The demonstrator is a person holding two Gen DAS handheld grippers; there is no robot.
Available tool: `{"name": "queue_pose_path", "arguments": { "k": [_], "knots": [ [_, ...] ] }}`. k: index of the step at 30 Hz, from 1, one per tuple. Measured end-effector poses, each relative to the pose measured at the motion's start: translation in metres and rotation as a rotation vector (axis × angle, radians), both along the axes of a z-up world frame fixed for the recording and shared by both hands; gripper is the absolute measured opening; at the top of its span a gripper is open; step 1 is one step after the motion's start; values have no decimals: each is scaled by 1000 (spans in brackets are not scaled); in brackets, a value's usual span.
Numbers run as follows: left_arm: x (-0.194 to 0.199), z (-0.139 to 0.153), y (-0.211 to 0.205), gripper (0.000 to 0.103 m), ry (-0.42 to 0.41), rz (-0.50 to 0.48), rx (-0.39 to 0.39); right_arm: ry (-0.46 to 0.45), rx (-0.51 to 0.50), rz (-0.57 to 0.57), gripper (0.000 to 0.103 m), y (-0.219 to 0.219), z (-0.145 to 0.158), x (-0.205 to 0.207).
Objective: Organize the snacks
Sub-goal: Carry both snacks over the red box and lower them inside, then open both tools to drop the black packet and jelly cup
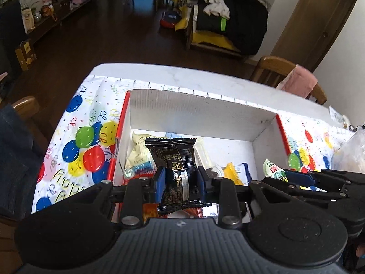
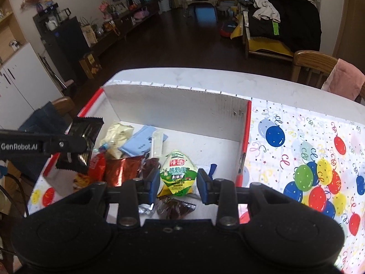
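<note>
My left gripper [image 1: 180, 181] is shut on a black snack packet [image 1: 176, 171] and holds it over the left part of a white cardboard box with red edges [image 1: 200, 114]. The packet also shows in the right wrist view [image 2: 79, 146], held above the box's left edge. My right gripper [image 2: 178, 180] holds a green and white triangular snack packet [image 2: 178, 173] between its blue pads, over the box [image 2: 178, 107]. Several snacks lie in the box: a cream packet [image 1: 139, 150], a light blue packet [image 2: 141, 141], red foil packets [image 2: 121, 169], a brown packet [image 2: 175, 207].
The box sits on a balloon-print cloth [image 2: 308, 159] over a white table [image 1: 182, 75]. A clear plastic bag [image 1: 349, 153] lies at the table's right. Wooden chairs [image 2: 312, 66] stand around the table; one carries a pink cloth [image 1: 298, 80].
</note>
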State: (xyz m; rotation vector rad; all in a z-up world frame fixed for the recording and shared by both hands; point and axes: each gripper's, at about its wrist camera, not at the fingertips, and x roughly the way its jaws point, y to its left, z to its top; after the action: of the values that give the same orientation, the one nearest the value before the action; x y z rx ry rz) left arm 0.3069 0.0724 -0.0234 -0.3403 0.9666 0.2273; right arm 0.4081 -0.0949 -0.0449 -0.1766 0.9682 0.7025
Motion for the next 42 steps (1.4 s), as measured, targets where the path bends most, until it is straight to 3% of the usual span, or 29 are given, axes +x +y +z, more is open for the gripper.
{"name": "queue_pose_path", "arguments": {
  "k": [11,23,42],
  "knots": [
    [46,-27,12,29,81,-20,-15,64,-82,-4,33,30,-28,20],
    [70,-49,12,29,173,-49,-9,118,-147,14,33,44,-48,31],
    [57,-38,8,33,139,-33,16,124,-81,-9,42,33,-35,23]
  ]
}}
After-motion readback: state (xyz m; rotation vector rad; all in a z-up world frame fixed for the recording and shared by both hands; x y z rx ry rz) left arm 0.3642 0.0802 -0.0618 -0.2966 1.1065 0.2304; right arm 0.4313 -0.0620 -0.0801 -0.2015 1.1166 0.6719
